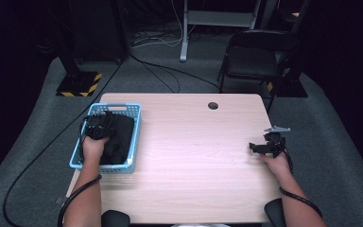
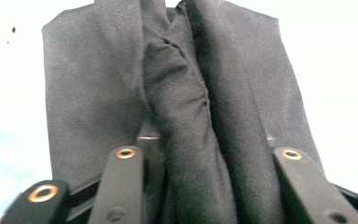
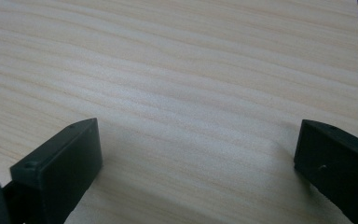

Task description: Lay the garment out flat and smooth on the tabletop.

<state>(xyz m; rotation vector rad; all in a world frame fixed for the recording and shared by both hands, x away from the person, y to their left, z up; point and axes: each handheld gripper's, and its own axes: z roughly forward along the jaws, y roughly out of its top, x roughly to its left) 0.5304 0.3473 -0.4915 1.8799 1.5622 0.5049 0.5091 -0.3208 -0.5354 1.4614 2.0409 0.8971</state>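
A black cloth [image 1: 118, 137] is seen lying bunched inside a light blue basket [image 1: 135, 124] at the left end of a pale wooden table [image 1: 189, 156]. The left gripper [image 1: 97, 127] is held down over the basket, and in the left gripper view [image 2: 200, 154] a raised fold of the cloth [image 2: 182, 121] is pinched between its two jaws, which are clenched on the fabric. The right gripper [image 1: 264, 147] is held low near the right edge of the table, well apart from the basket; in the right gripper view [image 3: 198, 154] its jaws are spread wide over bare wood, with nothing between them.
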